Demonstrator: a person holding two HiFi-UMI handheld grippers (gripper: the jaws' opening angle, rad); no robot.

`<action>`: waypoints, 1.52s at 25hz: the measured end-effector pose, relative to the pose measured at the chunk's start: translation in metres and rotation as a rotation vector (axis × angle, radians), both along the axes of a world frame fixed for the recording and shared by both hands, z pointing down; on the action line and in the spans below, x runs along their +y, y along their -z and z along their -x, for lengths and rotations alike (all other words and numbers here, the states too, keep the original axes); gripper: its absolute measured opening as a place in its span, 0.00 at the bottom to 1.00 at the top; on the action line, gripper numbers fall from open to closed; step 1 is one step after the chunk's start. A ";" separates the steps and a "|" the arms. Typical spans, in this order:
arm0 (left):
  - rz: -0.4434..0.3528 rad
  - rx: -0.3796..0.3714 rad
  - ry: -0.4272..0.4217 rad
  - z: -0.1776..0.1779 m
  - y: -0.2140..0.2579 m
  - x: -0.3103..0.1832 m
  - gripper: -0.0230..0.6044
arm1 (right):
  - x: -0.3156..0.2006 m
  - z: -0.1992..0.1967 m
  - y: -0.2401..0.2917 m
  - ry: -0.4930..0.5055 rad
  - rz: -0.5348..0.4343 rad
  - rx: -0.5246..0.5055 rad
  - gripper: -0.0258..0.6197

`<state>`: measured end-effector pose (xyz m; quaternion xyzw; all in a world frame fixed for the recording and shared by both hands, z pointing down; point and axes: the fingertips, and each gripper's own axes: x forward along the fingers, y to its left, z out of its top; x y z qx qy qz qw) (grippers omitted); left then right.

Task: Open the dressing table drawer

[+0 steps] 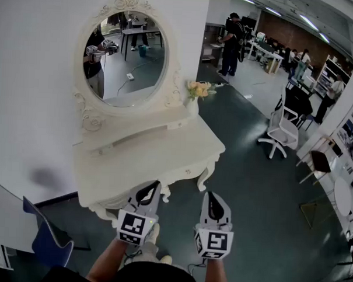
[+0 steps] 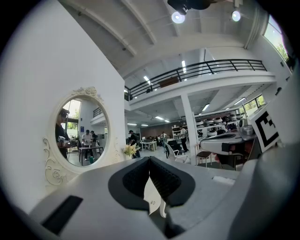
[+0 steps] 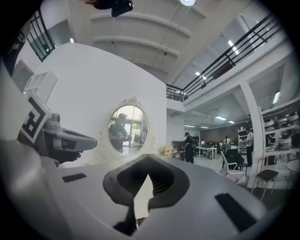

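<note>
Since the drawer [image 1: 184, 174] runs along the front rail under the top of the dressing table [image 1: 141, 156], at the centre of the head view slightly below the middle, both tools are held level and aimed at that edge. Its small knob shows as a faint dot on the rail. The face is flush with the rail, so the drawer looks shut.

The left gripper [image 1: 153, 186] sits at the lower centre, its tip overlapping the table's front edge in the picture. Whether it touches the wood cannot be told. Its jaws are pressed together with nothing between them. The right gripper [image 1: 211, 196], just to the right and over bare floor, also has its jaws together and empty. Neither is set to take the knob, so I judge this to be an approach pose, and the jaws would have to part first.

Further out, the oval mirror [image 1: 124, 59] stands at the upper left against the white wall, with a posy of flowers [image 1: 199, 89] at the table's far corner. A white office chair [image 1: 280, 131] stands well apart at the right and a blue chair [image 1: 44, 237] at the lower left.
</note>
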<state>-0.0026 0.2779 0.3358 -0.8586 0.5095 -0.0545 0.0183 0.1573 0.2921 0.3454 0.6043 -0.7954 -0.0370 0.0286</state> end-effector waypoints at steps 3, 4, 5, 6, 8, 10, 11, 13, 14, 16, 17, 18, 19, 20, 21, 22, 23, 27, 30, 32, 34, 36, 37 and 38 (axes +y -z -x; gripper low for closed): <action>0.003 -0.003 -0.003 0.000 0.000 -0.002 0.04 | -0.003 -0.002 0.001 -0.003 0.006 -0.001 0.04; 0.004 -0.005 -0.003 0.000 0.000 -0.004 0.04 | -0.005 -0.002 0.000 -0.006 0.009 0.000 0.04; 0.006 -0.006 -0.003 0.001 -0.001 -0.007 0.04 | -0.009 -0.002 -0.001 -0.008 0.011 0.000 0.04; 0.008 -0.007 -0.003 0.001 -0.002 -0.010 0.04 | -0.012 -0.002 -0.001 -0.010 0.011 0.000 0.04; 0.013 -0.008 -0.003 0.002 -0.004 -0.017 0.04 | -0.019 -0.001 -0.001 -0.013 0.008 -0.009 0.04; 0.016 -0.008 -0.004 0.003 -0.006 -0.025 0.04 | -0.027 0.000 -0.002 -0.013 0.004 -0.029 0.04; 0.017 -0.007 -0.005 0.004 -0.007 -0.029 0.04 | -0.031 0.000 -0.002 -0.014 0.004 -0.036 0.04; 0.021 -0.008 -0.007 0.005 -0.007 -0.038 0.04 | -0.040 0.000 -0.003 -0.018 0.005 -0.038 0.04; 0.023 -0.009 -0.008 0.005 -0.008 -0.043 0.04 | -0.044 0.000 -0.004 -0.019 0.006 -0.035 0.04; 0.029 -0.010 -0.010 0.006 -0.009 -0.054 0.04 | -0.054 0.000 -0.006 -0.025 0.013 -0.025 0.04; 0.032 -0.010 -0.012 0.006 -0.010 -0.060 0.04 | -0.059 0.000 -0.009 -0.030 0.024 -0.020 0.04; 0.034 -0.009 -0.014 0.006 -0.011 -0.065 0.04 | -0.064 0.000 -0.012 -0.034 0.033 -0.016 0.04; 0.036 -0.008 -0.016 0.006 -0.011 -0.072 0.04 | -0.069 0.001 -0.012 -0.036 0.035 -0.015 0.04; 0.037 -0.006 -0.019 0.006 -0.011 -0.078 0.04 | -0.076 0.003 -0.012 -0.036 0.030 -0.017 0.04; 0.037 -0.005 -0.023 0.006 -0.011 -0.085 0.04 | -0.083 0.004 -0.011 -0.036 0.025 -0.020 0.04; 0.037 -0.004 -0.027 0.007 -0.011 -0.093 0.04 | -0.090 0.006 -0.011 -0.036 0.026 -0.022 0.04; 0.039 -0.005 -0.031 0.007 -0.010 -0.100 0.04 | -0.097 0.008 -0.011 -0.038 0.033 -0.024 0.04; 0.047 -0.006 -0.048 0.010 -0.009 -0.132 0.04 | -0.125 0.014 -0.013 -0.050 0.044 -0.033 0.04; 0.043 -0.008 -0.069 0.011 -0.007 -0.155 0.04 | -0.147 0.020 -0.009 -0.058 0.033 -0.033 0.04; 0.040 -0.010 -0.085 0.012 -0.007 -0.170 0.04 | -0.162 0.022 -0.010 -0.074 0.040 -0.028 0.04; 0.038 -0.017 -0.099 0.014 -0.006 -0.185 0.04 | -0.176 0.026 -0.006 -0.086 0.029 -0.025 0.04; 0.038 -0.019 -0.111 0.017 -0.006 -0.200 0.04 | -0.189 0.029 -0.007 -0.102 0.032 -0.025 0.04; 0.038 -0.016 -0.117 0.019 -0.006 -0.208 0.04 | -0.195 0.030 -0.009 -0.111 0.043 -0.025 0.04; 0.038 -0.013 -0.124 0.020 -0.006 -0.216 0.04 | -0.201 0.031 -0.011 -0.118 0.049 -0.024 0.04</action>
